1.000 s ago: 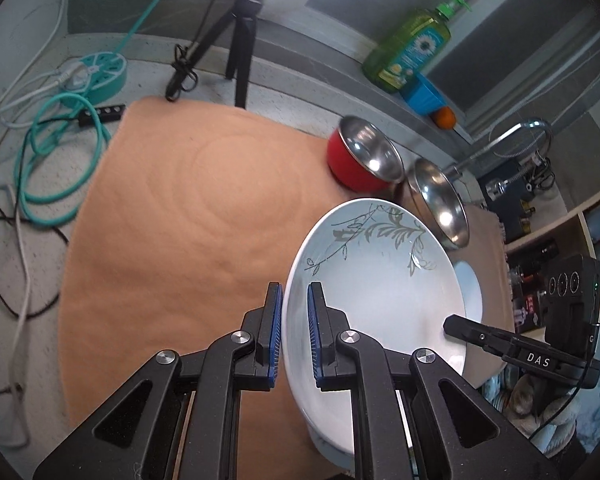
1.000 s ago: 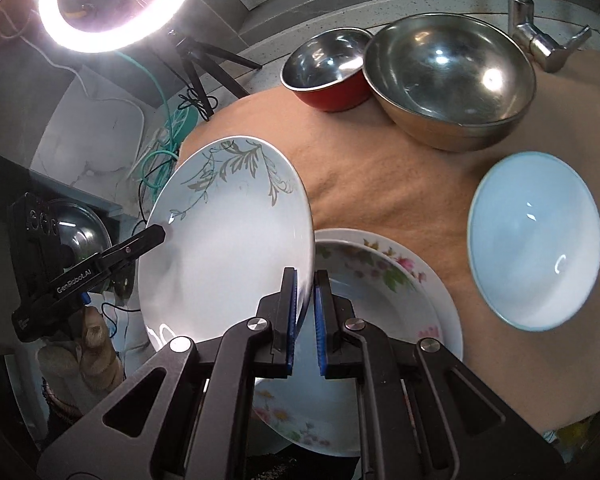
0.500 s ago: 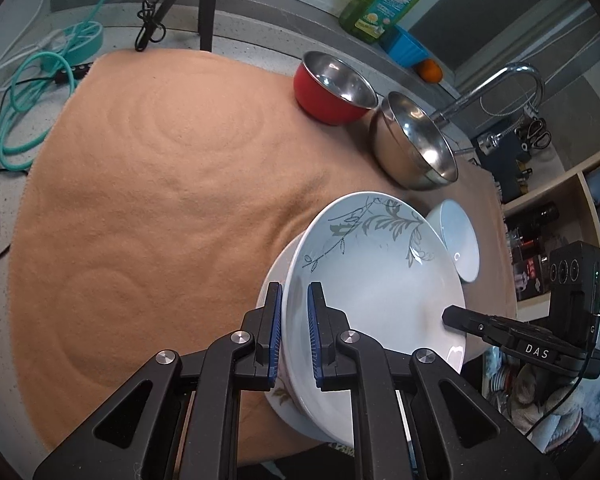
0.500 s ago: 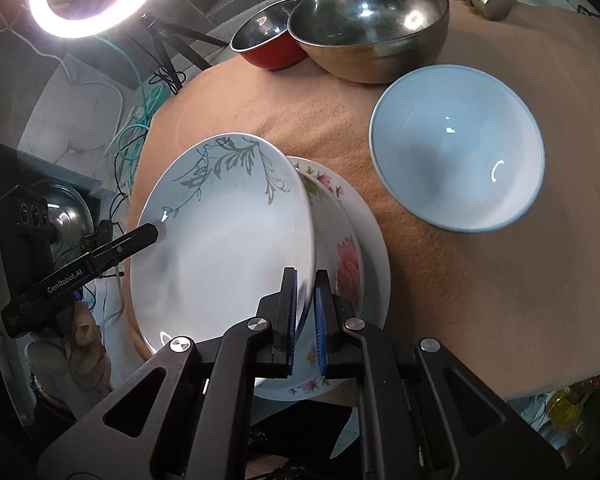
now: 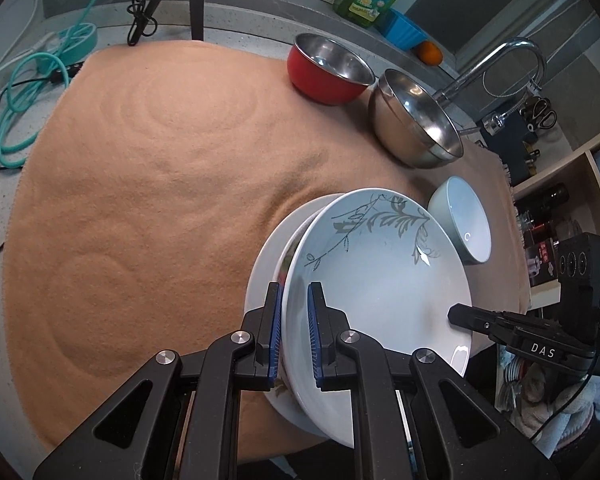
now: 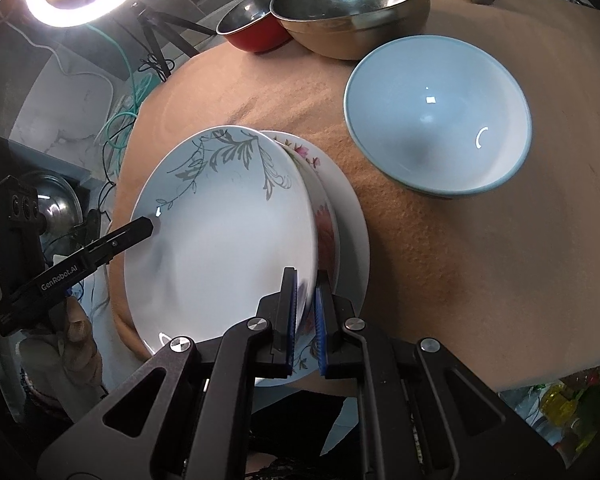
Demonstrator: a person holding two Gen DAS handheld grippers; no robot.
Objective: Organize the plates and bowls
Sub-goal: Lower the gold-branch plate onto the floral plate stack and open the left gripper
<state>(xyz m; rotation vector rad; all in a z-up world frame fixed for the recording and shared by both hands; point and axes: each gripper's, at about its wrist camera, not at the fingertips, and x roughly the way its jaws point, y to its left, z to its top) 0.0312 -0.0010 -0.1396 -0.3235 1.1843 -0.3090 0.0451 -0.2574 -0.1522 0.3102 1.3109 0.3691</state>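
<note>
White plate (image 5: 380,276) with grey leaf sprigs — both grippers' fingers (image 5: 315,344) (image 6: 293,308) clamp its rim — over floral plate (image 6: 328,220).

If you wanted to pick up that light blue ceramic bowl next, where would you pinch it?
Probably on its thin rim, one finger inside and one outside. The light blue ceramic bowl stands upright and open on the orange cloth, its round wall too wide to span. The rim side away from the large steel bowl looks freest, so I would come from above there.
</note>
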